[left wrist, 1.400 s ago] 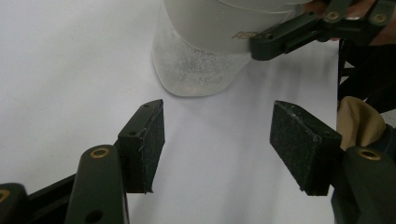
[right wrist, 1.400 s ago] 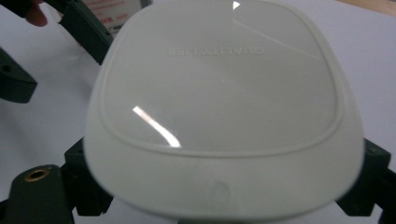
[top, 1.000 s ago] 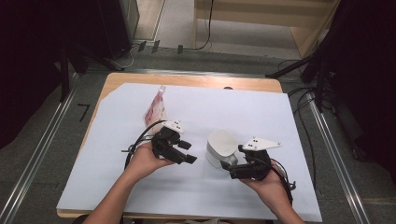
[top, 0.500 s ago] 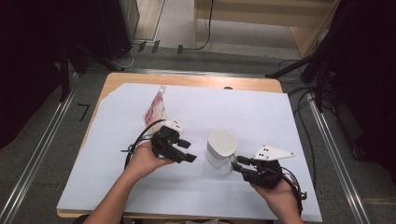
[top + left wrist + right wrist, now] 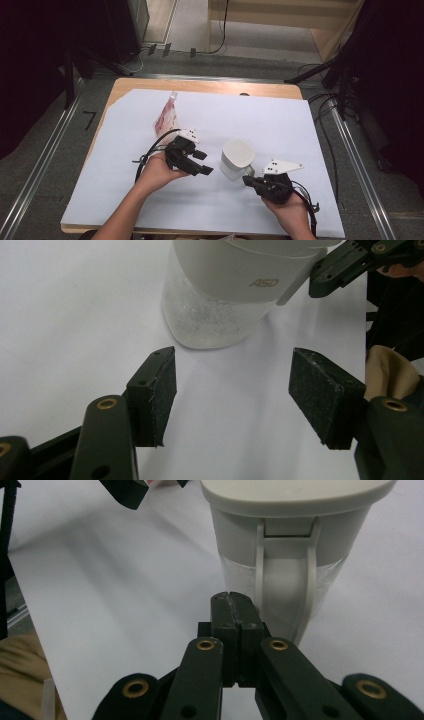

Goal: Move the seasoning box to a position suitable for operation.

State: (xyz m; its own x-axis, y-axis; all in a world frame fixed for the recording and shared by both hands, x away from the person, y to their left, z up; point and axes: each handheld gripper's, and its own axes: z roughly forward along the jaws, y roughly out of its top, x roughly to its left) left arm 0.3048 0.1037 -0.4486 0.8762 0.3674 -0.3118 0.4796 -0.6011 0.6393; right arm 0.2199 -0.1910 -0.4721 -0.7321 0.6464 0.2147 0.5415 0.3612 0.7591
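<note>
Centre frame, jug (image 5: 237, 158) top cut off in gripper views; left gripper (image 5: 202, 163) agape, empty; right gripper (image 5: 247, 180) just closed, pads together, nothing between.

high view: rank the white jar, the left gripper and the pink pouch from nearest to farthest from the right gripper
1. White jar: just up-left of the right gripper, whose shut jaws stand at its base.
2. Left gripper: farther left, beyond the jar, jaws open.
3. Pink pouch: farthest, up-left on the white sheet behind the left gripper.

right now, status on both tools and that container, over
Left tool open, empty, facing the container. Right tool just closed, pads together on nothing, tips by the latch. Container upright, lid on. Red pouch behind, clear.
</note>
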